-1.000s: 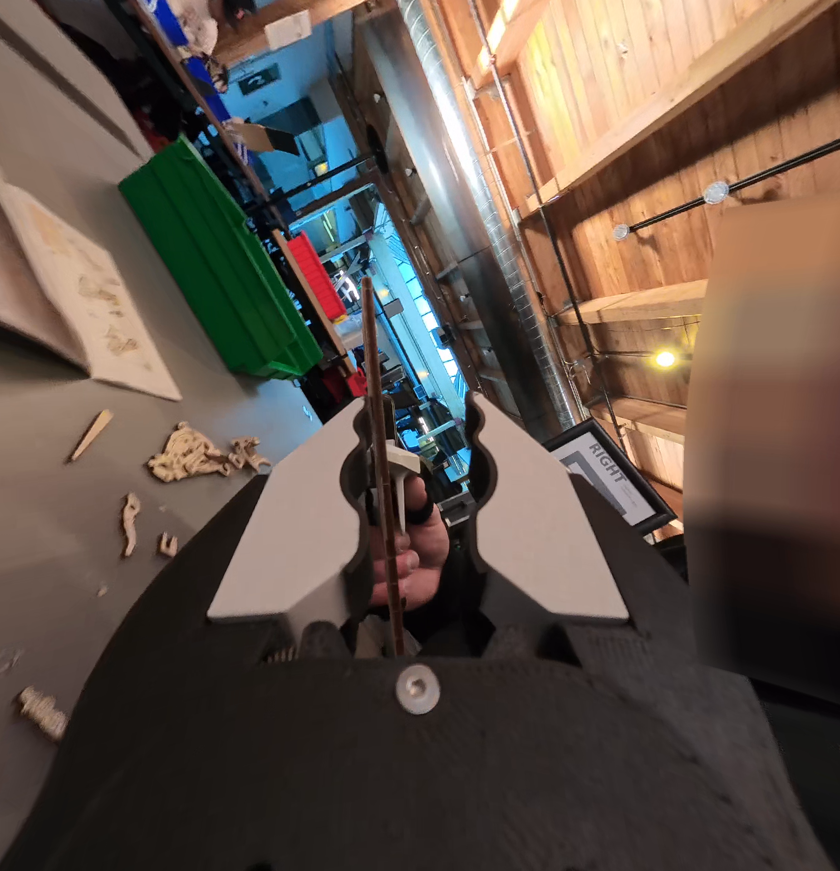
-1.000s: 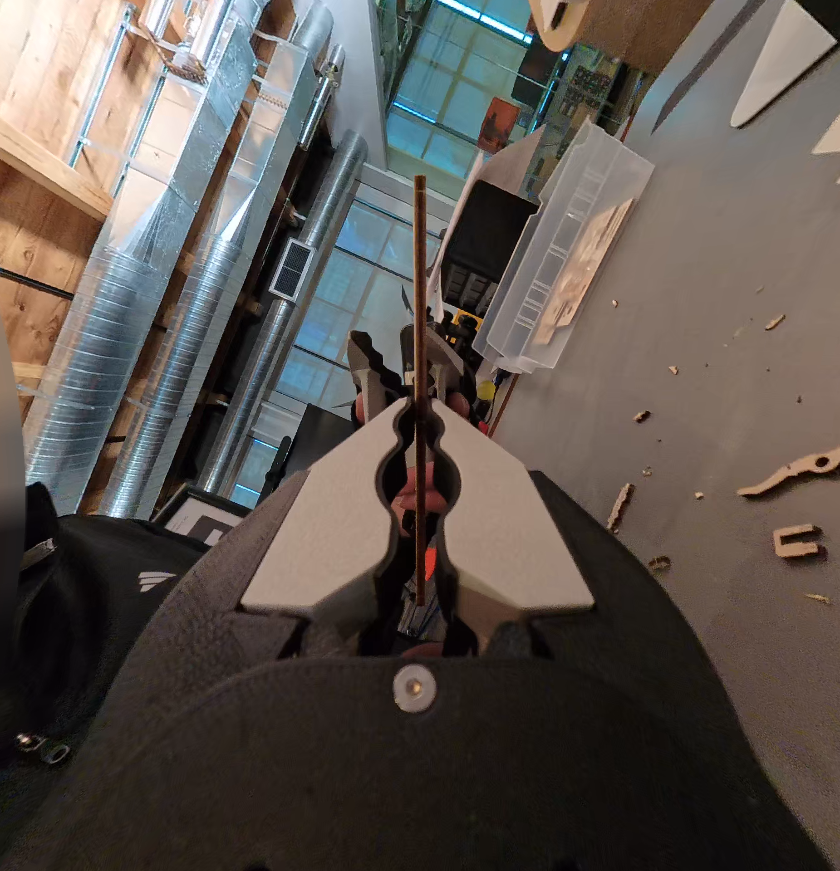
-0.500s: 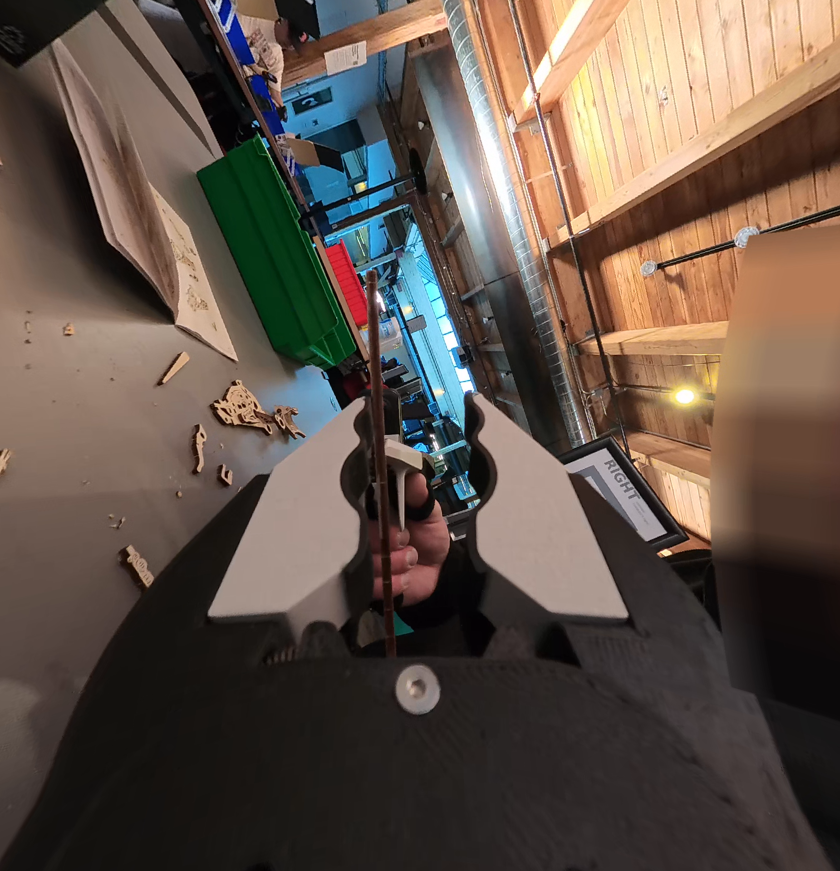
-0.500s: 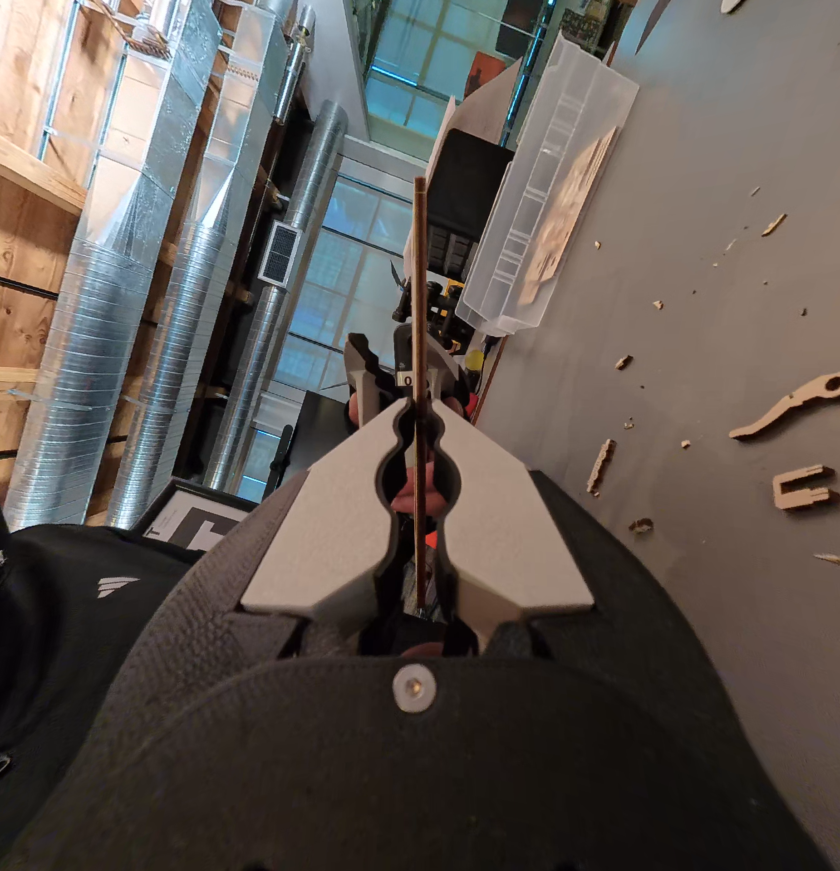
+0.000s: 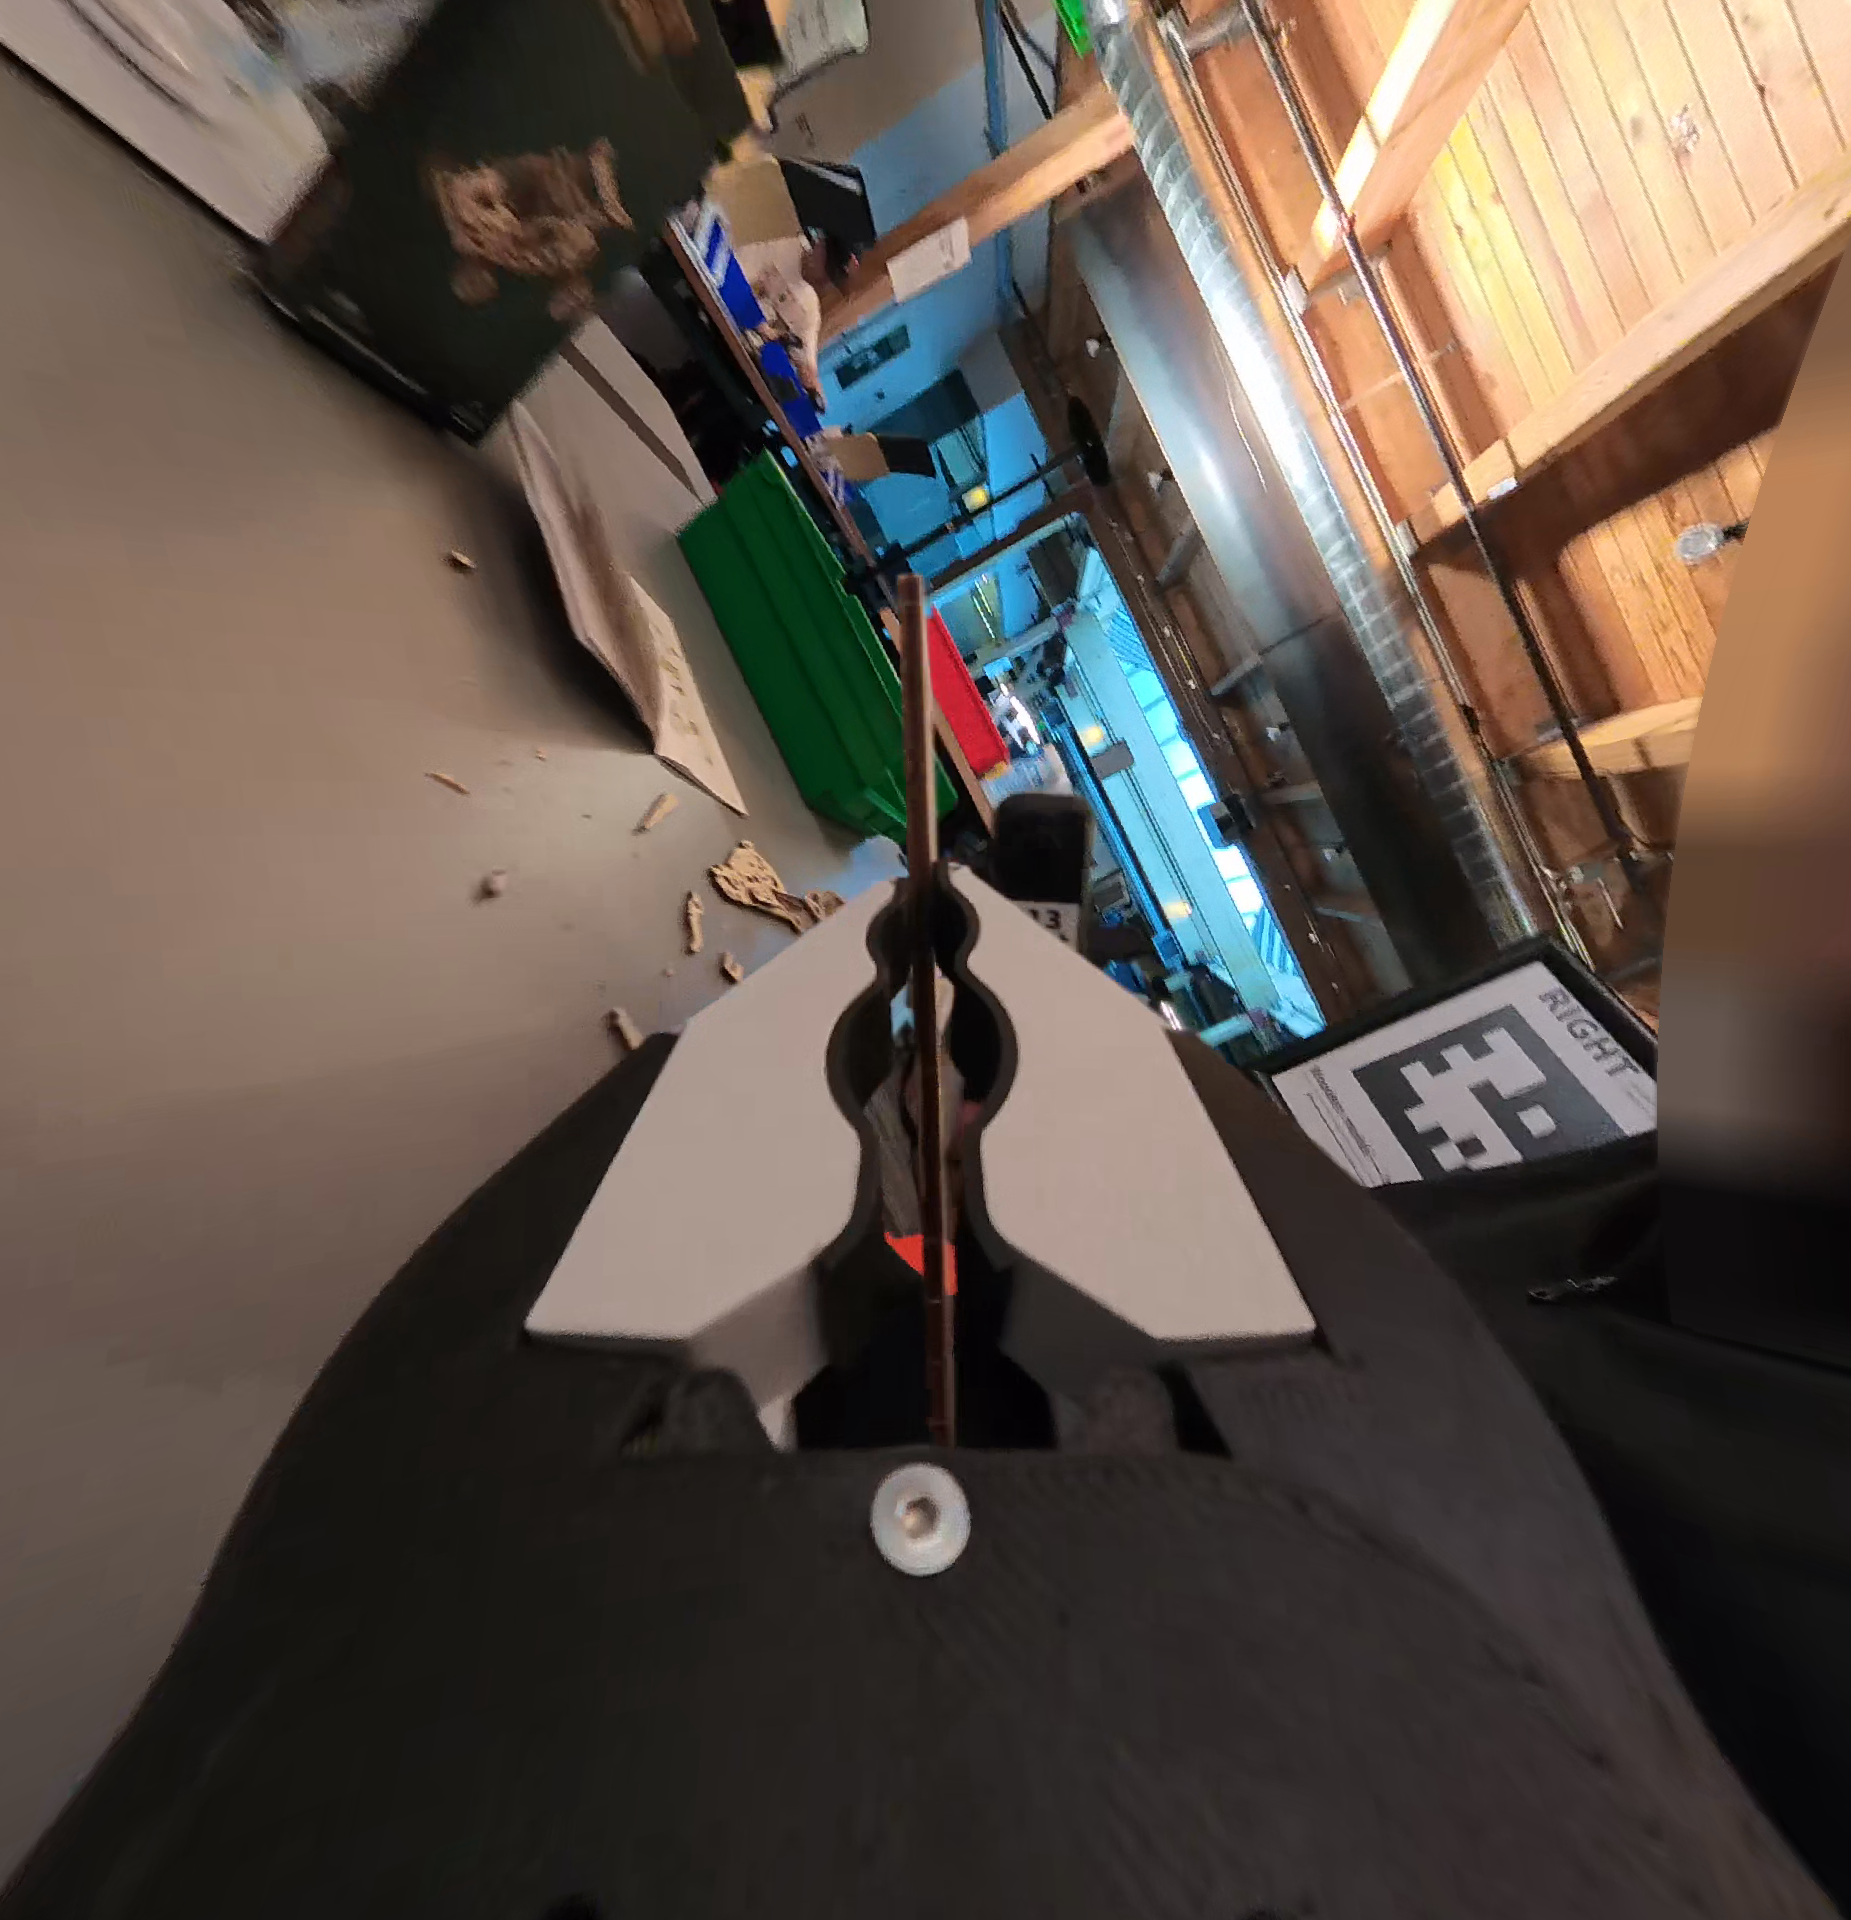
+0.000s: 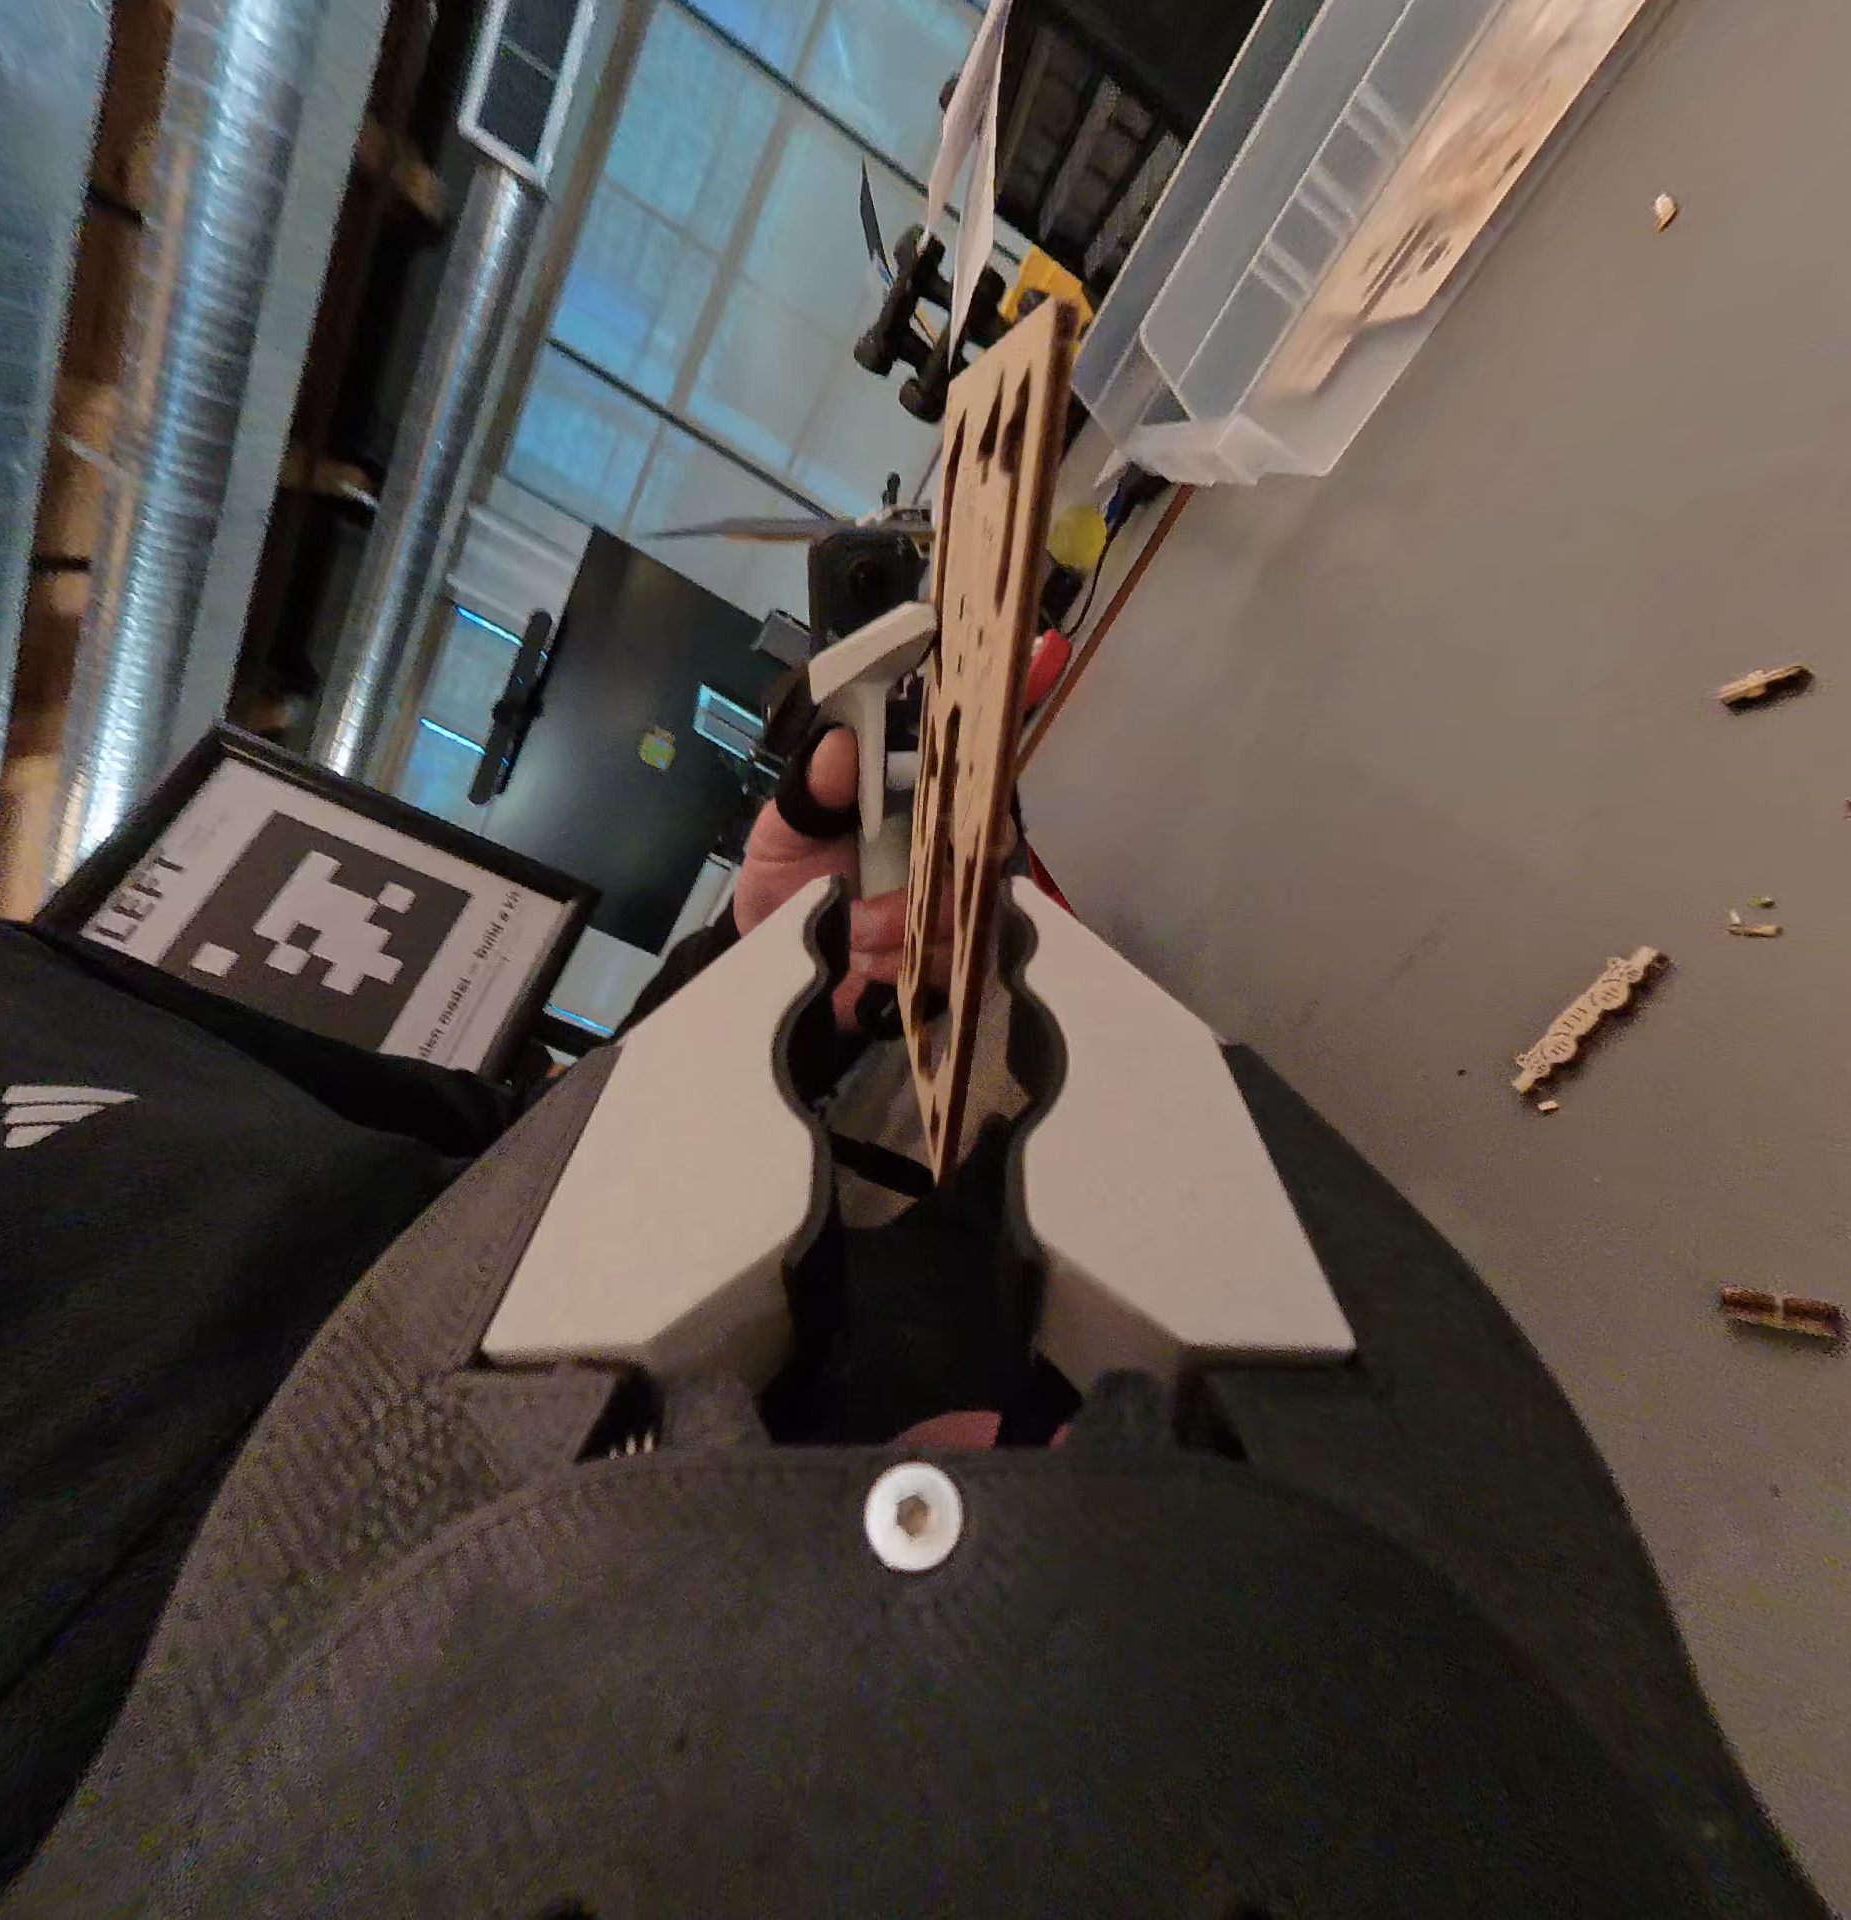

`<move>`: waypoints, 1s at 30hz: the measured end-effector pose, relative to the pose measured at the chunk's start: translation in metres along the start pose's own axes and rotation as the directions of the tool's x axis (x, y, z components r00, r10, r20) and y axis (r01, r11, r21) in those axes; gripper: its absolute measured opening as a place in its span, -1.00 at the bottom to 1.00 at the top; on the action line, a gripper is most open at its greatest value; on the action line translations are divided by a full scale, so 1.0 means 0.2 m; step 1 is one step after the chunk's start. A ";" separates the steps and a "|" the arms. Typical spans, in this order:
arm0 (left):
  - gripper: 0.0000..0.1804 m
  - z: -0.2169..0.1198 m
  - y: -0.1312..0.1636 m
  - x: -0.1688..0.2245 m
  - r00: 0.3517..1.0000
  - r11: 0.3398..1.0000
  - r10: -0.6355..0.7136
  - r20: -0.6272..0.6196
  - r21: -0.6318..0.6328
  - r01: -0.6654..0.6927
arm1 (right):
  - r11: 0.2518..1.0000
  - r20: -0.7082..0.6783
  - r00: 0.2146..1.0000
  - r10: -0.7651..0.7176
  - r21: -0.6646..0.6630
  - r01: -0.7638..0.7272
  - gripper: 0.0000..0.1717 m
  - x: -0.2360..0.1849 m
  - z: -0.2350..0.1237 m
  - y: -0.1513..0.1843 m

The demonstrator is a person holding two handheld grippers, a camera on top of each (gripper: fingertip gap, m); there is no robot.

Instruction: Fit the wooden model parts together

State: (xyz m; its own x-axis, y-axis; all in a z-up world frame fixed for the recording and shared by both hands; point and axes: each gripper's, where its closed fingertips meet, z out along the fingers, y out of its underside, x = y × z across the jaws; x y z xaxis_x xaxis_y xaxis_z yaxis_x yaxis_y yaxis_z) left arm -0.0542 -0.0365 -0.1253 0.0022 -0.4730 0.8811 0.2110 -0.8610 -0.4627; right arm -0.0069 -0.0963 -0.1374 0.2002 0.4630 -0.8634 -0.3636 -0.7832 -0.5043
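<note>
1. Two hand-held grippers faced each other over a grey table [image 6: 1472,727], with one thin wooden sheet [image 6: 978,790] between them.
2. From the left wrist view, the left gripper [image 5: 926,883] was clamped on the sheet [image 5: 919,748], which appeared edge-on as a dark, narrow strip; both grey fingertips pressed against it at the tips.
3. The strip ran from deep between the fingers out past their tips, rising in front of a green bin [image 5: 796,644] and a red bin [image 5: 960,696].
4. From the right wrist view, the right gripper [image 6: 921,904] stood apart: its two grey fingers [image 6: 713,1122] flanked the sheet, with a gap visible on the left side.
5. Whether the right-hand finger touched the sheet could not be told.
6. That view showed the sheet's pale face with dark laser-cut openings, tilted slightly, its lower end down between the fingers.
7. A person's hand [image 6: 796,873] gripped a white trigger [image 6: 869,727] just behind the sheet.
8. Loose wooden pieces [image 6: 1586,1018] lay scattered on the table to the right, well apart from the grippers.
9. More wooden scraps [image 5: 760,883] lay on the table in the left view, near a paper sheet [image 5: 640,665].
10. A clear plastic tray [image 6: 1316,260] sat at the table's far edge, holding another cut wooden panel.
11. Framed marker cards [image 6: 308,914] stood beside dark clothing.
</note>
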 end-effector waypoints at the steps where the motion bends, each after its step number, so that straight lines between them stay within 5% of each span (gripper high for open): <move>1: -1.00 -0.04 -0.03 -0.03 1.000 1.000 -0.003 0.030 0.022 0.003 | 1.000 -0.010 1.000 -0.022 -0.017 0.022 -0.72 0.00 0.01 0.01; 8: -1.00 -0.18 -0.17 -0.25 0.978 0.997 0.014 0.210 0.066 -0.029 | 0.977 -0.113 0.976 -0.188 -0.123 0.174 -0.71 0.04 -0.07 0.02; 21: -0.97 -0.12 -0.16 -0.48 0.936 1.000 0.019 0.352 0.016 -0.026 | 0.946 -0.245 0.927 -0.284 -0.232 0.228 -0.75 0.13 -0.31 0.14; 30: -0.72 -0.10 -0.14 -0.56 0.902 0.998 0.068 0.427 -0.036 -0.058 | 0.933 -0.285 0.905 -0.316 -0.266 0.242 -0.75 0.18 -0.34 0.15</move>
State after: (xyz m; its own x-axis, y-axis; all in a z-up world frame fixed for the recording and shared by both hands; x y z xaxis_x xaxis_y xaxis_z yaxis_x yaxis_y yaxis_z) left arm -0.0799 0.0372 -0.2127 0.4333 -0.4051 0.8051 0.1750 -0.8384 -0.5161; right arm 0.0518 -0.1323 -0.1837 0.5550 0.5483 -0.6255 -0.0491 -0.7291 -0.6827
